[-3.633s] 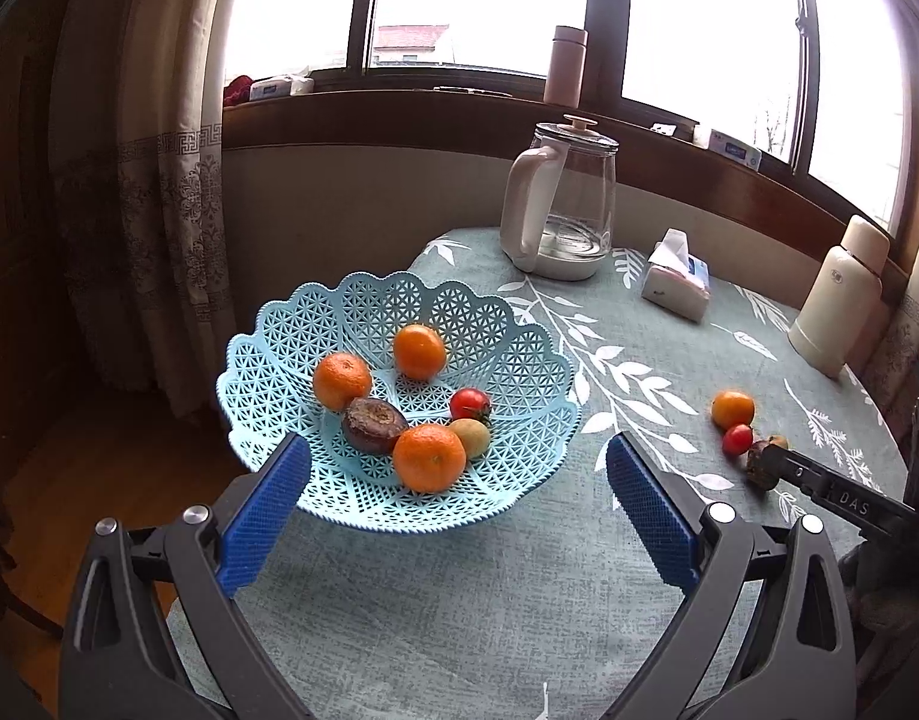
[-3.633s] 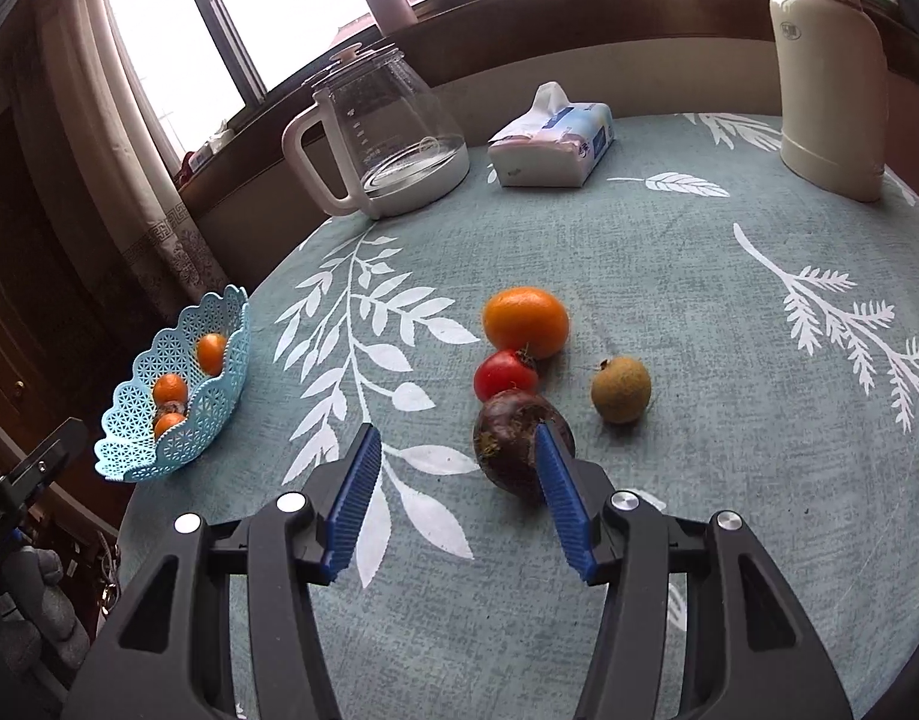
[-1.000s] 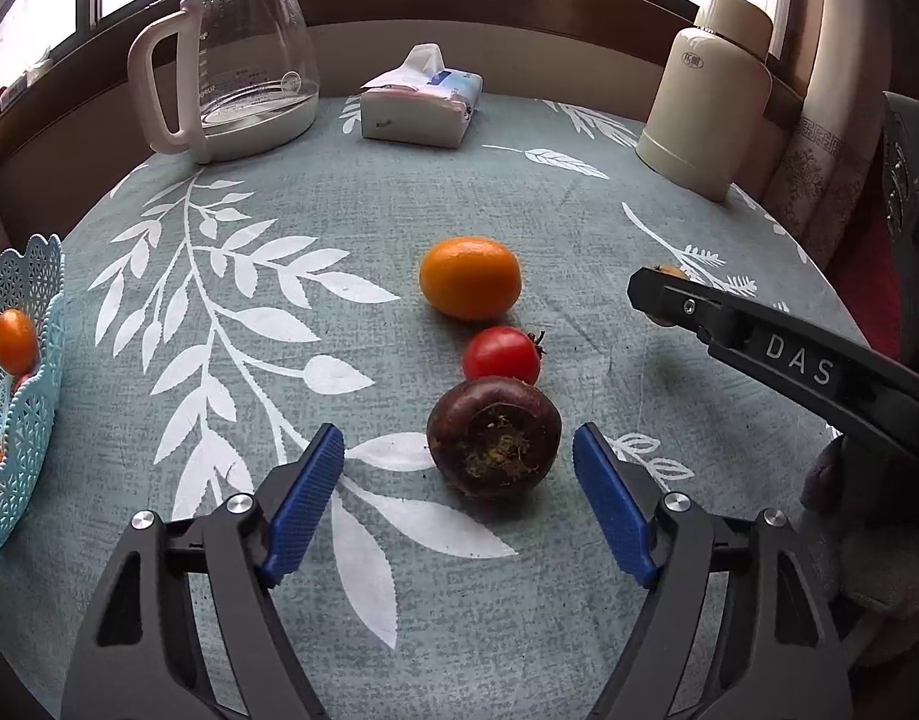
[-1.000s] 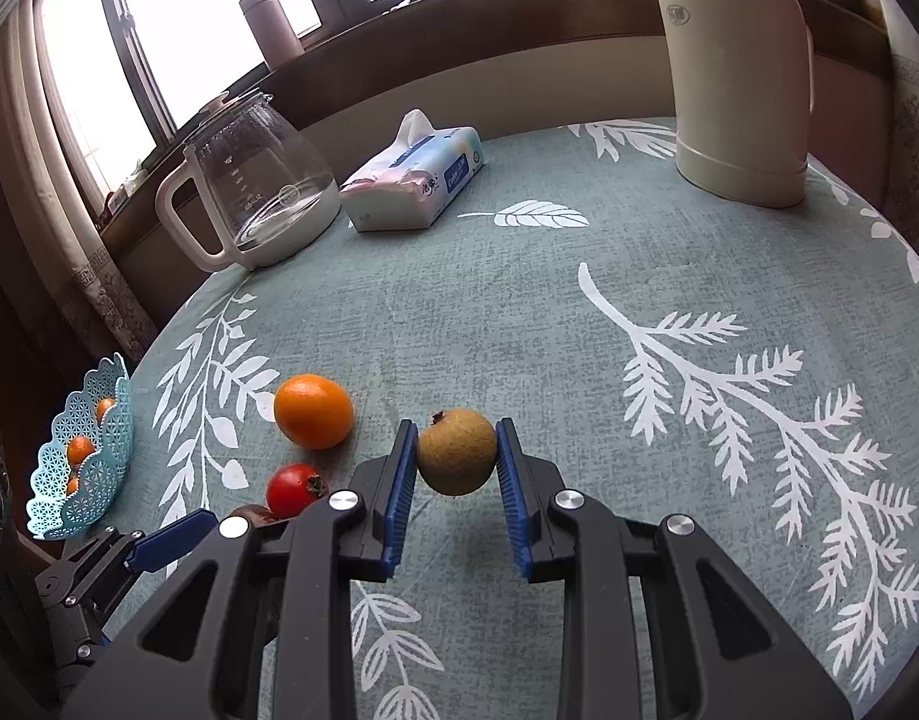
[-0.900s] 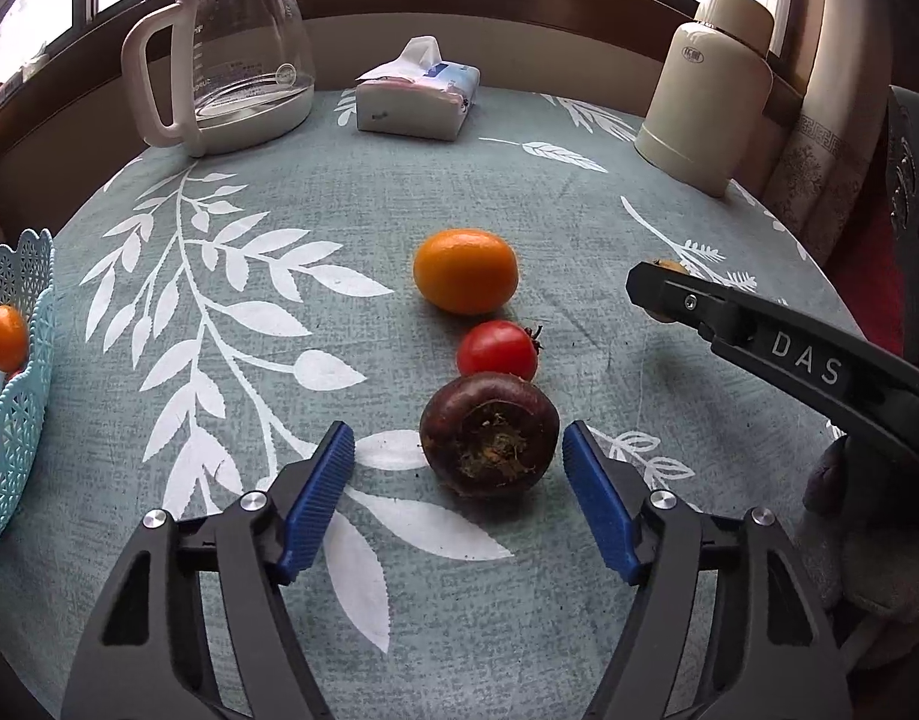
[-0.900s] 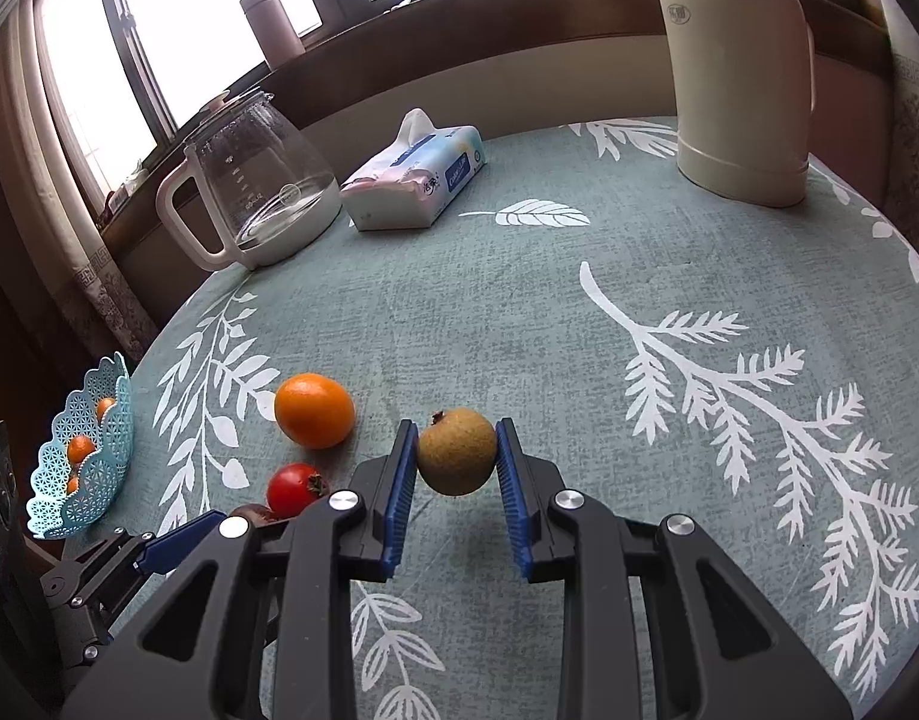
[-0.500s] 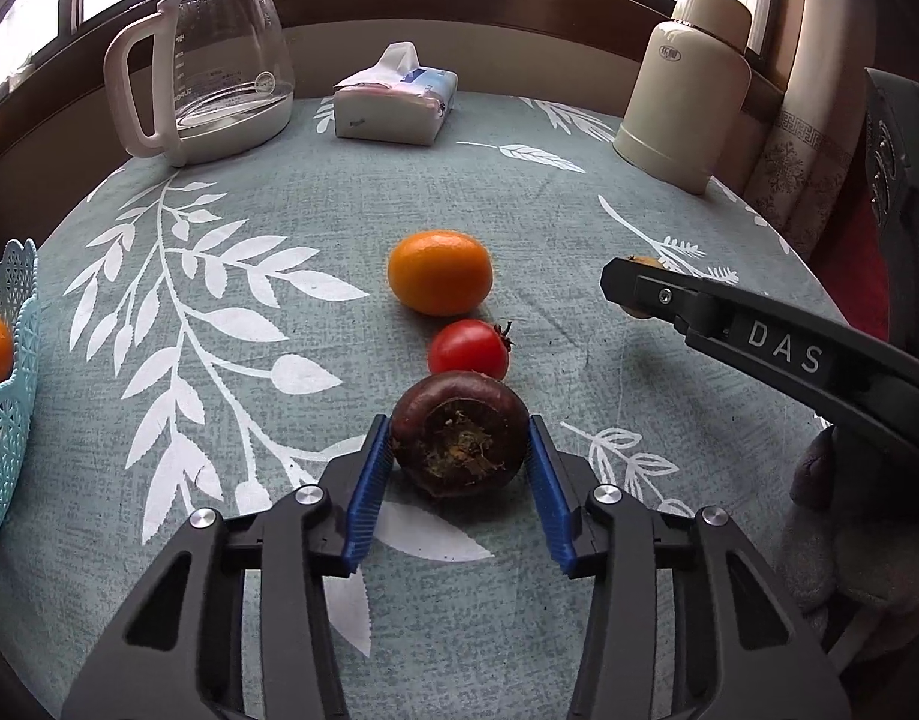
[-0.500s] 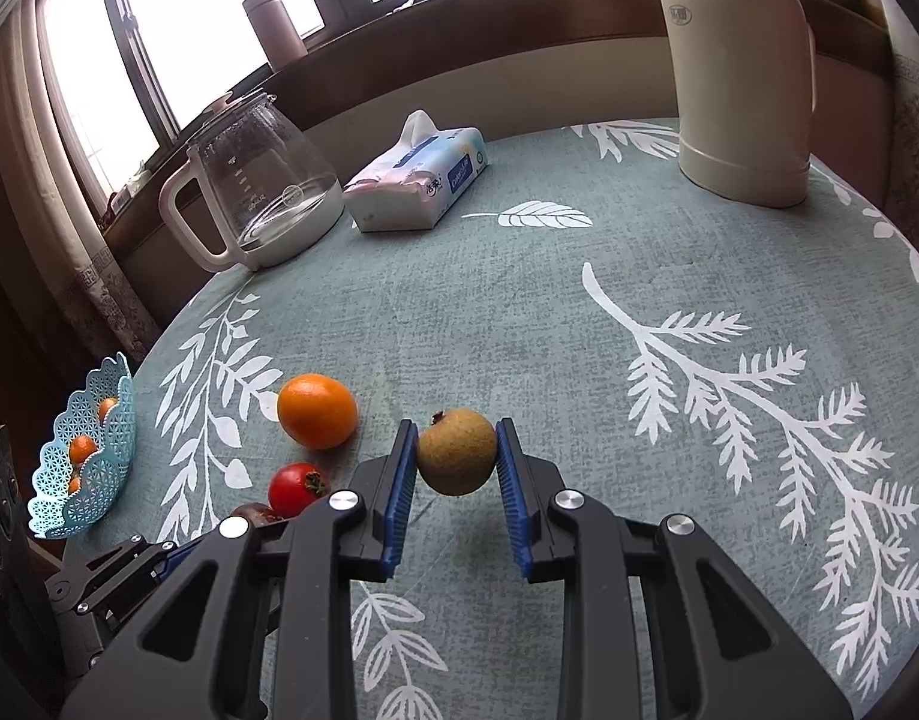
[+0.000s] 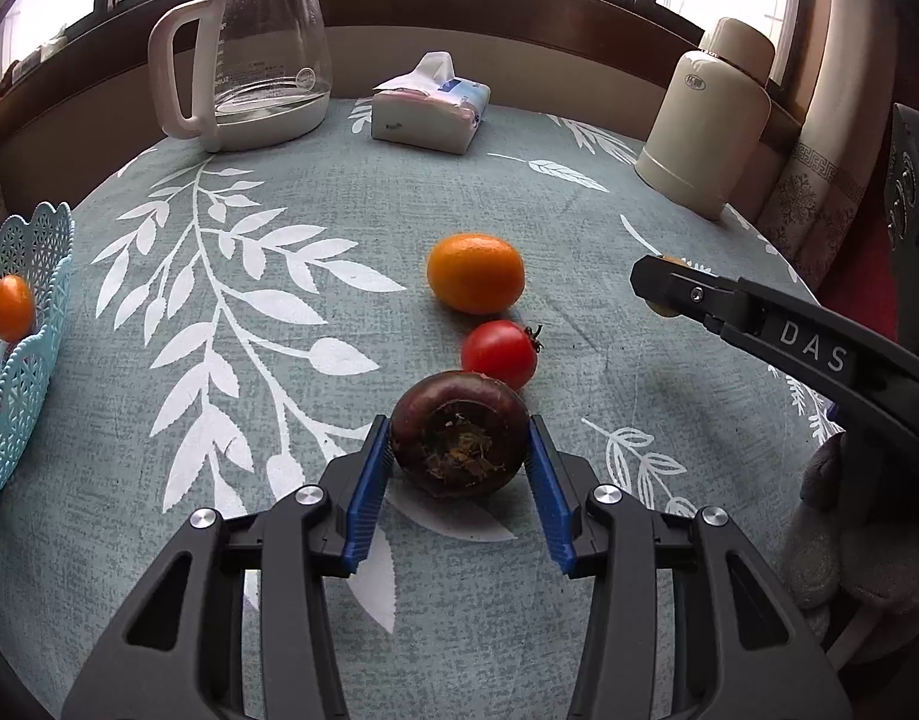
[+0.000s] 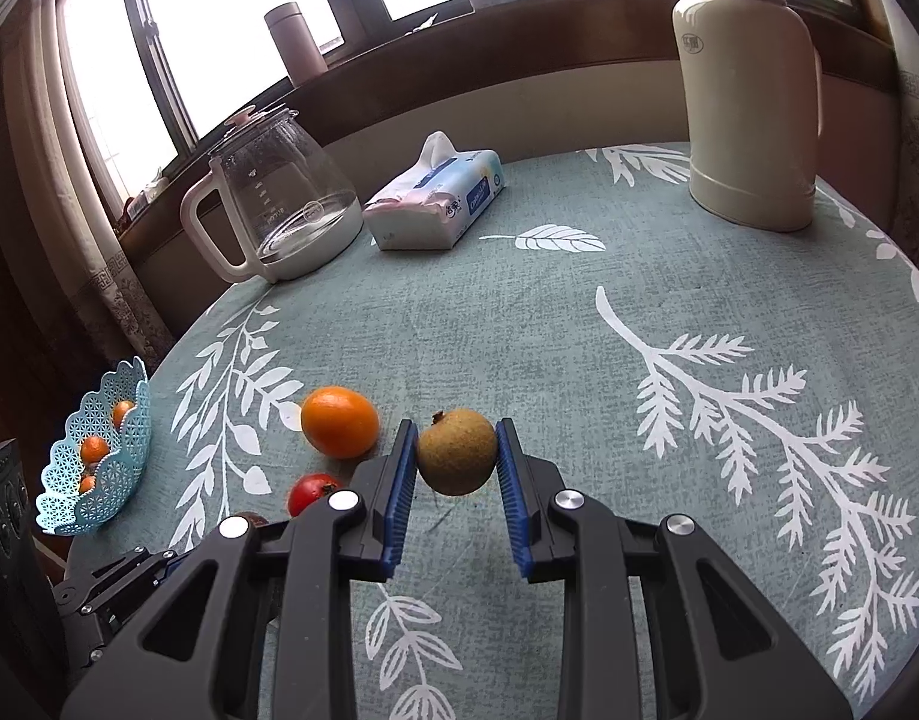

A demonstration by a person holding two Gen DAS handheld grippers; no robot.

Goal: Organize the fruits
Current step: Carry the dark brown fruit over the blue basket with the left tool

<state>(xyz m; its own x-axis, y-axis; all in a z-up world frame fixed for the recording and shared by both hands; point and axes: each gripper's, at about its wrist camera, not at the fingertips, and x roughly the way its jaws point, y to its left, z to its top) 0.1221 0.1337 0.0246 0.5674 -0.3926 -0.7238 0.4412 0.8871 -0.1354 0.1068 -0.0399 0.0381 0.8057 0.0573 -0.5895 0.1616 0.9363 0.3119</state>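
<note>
The left gripper (image 9: pixel 459 450), held low and level over the table (image 9: pixel 279 210), is closed on the dark purple fruit (image 9: pixel 459 441), and the right gripper (image 10: pixel 456 459), pointing forward beside it, clamps the brown fruit (image 10: pixel 456 450).

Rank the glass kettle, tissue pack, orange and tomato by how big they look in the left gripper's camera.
As they appear in the left wrist view:
1. glass kettle
2. tissue pack
3. orange
4. tomato
The kettle and tissue pack sit farther back, so they are truly bigger still.
</note>
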